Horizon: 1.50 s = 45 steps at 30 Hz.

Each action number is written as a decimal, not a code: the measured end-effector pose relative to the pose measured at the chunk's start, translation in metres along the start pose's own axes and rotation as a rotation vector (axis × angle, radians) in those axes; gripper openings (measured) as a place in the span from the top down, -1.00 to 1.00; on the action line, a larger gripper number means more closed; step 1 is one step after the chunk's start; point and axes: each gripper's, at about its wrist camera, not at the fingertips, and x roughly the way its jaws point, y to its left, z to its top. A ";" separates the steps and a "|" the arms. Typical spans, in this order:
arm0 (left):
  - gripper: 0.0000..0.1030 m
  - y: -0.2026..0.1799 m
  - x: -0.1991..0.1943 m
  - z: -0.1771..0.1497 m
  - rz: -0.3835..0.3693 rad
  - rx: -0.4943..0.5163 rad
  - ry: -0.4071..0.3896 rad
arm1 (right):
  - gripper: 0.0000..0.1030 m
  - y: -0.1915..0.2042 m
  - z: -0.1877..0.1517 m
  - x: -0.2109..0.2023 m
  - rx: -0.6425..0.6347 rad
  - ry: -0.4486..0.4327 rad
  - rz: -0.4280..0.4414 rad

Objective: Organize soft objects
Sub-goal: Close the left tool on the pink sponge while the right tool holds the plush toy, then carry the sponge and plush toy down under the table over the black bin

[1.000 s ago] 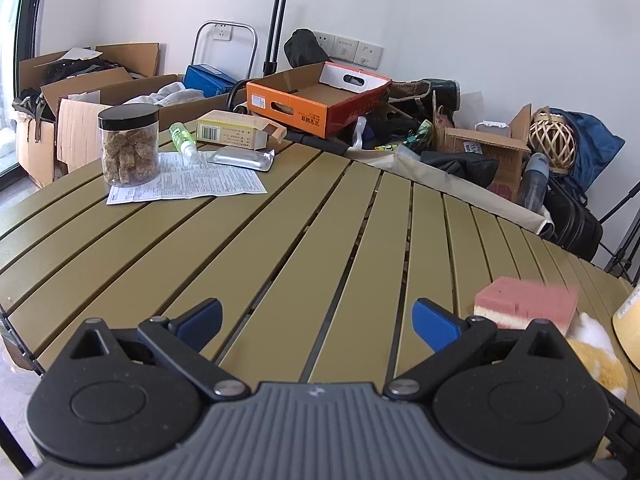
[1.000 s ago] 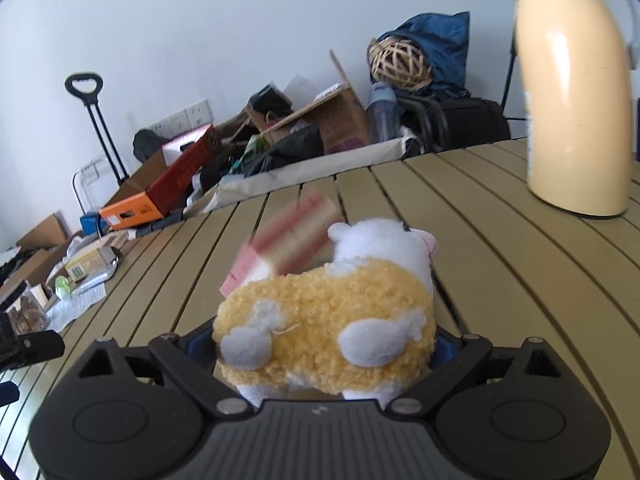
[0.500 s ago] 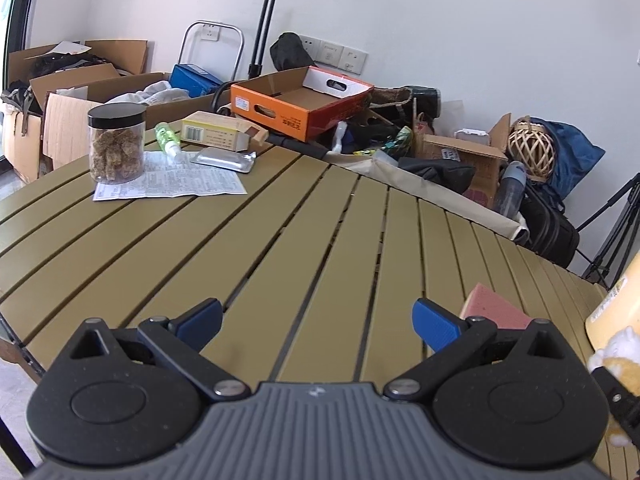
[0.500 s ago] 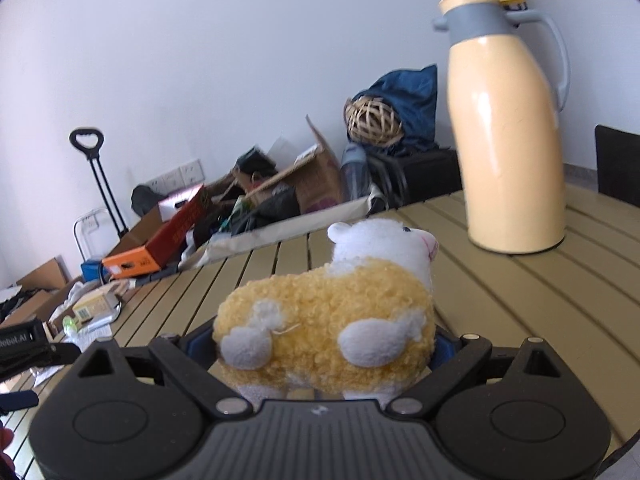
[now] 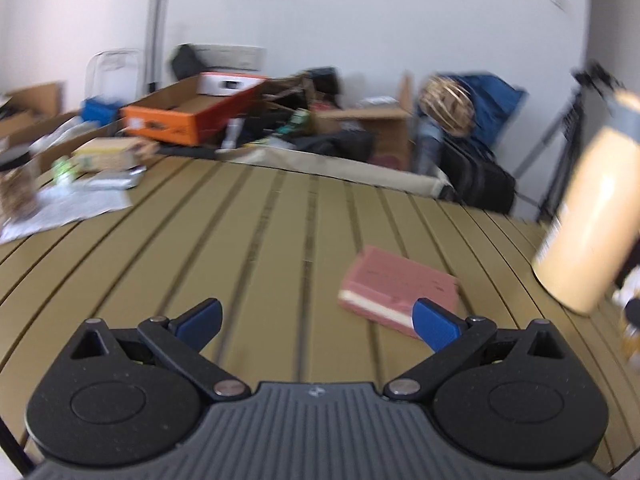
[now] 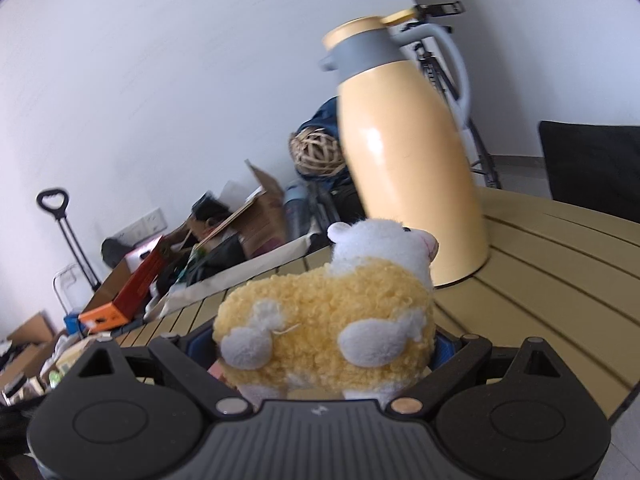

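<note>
Since a second ago the right tongs (image 6: 324,344), clamped on the plush sheep (image 6: 326,320), have lifted it clear of the tabletop (image 5: 248,232), uncovering the pink sponge (image 5: 398,290) mid-tabletop before the open, empty left tongs (image 5: 316,316), likely next.
</note>
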 end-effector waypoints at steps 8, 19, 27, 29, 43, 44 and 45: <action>-1.00 -0.061 0.053 0.023 -0.067 0.149 0.110 | -0.88 -0.043 0.013 -0.001 0.076 -0.016 -0.022; -1.00 -0.084 0.112 0.037 -0.018 0.257 0.234 | -0.88 -0.060 0.016 -0.002 0.131 -0.017 -0.039; -1.00 -0.082 0.126 0.039 -0.021 0.252 0.260 | -0.88 -0.063 0.017 0.000 0.142 -0.012 -0.051; -1.00 -0.081 0.127 0.041 -0.016 0.256 0.258 | -0.88 -0.063 0.016 0.000 0.141 -0.010 -0.049; -1.00 -0.083 0.134 0.040 -0.020 0.333 0.285 | -0.88 -0.064 0.016 0.002 0.146 -0.001 -0.049; -1.00 -0.083 0.135 0.040 -0.020 0.333 0.283 | -0.88 -0.064 0.016 0.002 0.146 0.000 -0.049; -1.00 -0.083 0.136 0.040 -0.022 0.332 0.282 | -0.88 -0.064 0.016 0.002 0.147 0.001 -0.049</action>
